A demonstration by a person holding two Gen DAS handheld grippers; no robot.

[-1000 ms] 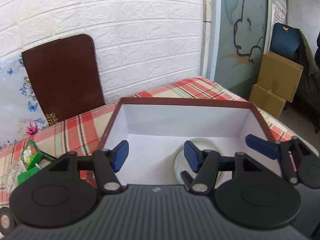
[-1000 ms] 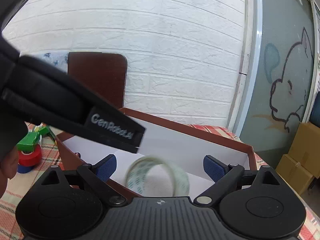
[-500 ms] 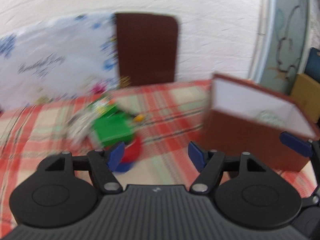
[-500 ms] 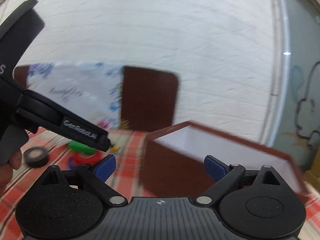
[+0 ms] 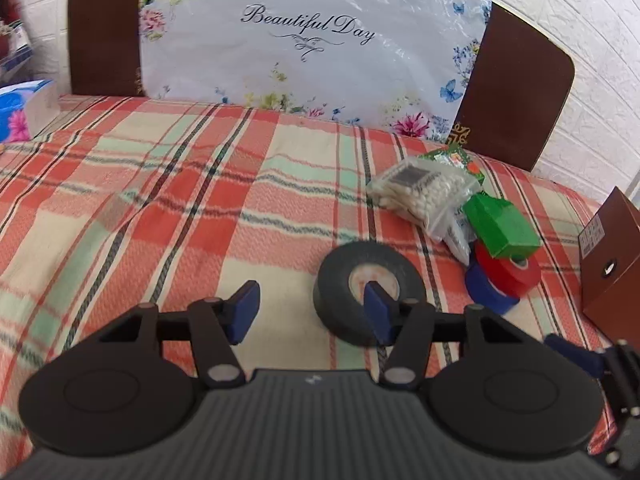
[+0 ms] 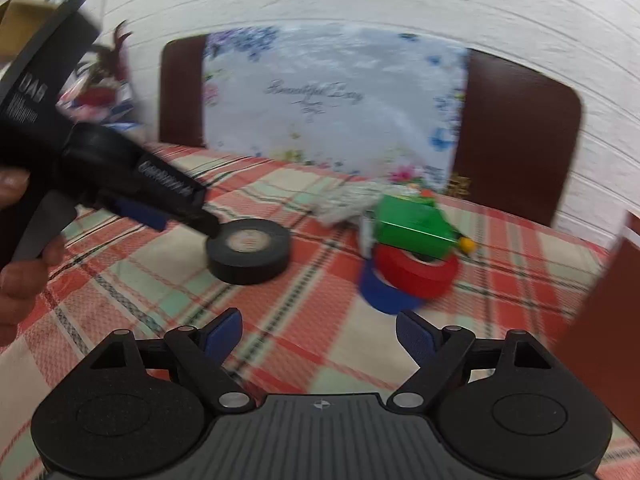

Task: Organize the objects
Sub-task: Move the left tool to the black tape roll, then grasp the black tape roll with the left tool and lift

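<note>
At the left, the left claw (image 5: 310, 312) hangs low over the plaid-covered bench (image 5: 160, 200), its blue pads apart with nothing between them, though its jaws have just been closing. Its right pad sits in front of the core of the black tape roll (image 5: 368, 286), which lies flat on the cloth; the left pad is well clear of the roll, so the claw is offset rather than straddling it. If it goes on closing from here, one pad could catch only the rim and skid the roll across the cloth. Further right lies a bag of cotton swabs (image 5: 424, 194), then a green box (image 5: 502, 226) resting on a red tape roll (image 5: 508, 274) that overlaps a blue tape roll (image 5: 486, 294). The right claw (image 6: 318, 336) is apart and empty, its jaws also just closing, short of that stack; pulling a roll may tip the box off. The brown box (image 5: 610, 256) stands at the far right.
</note>
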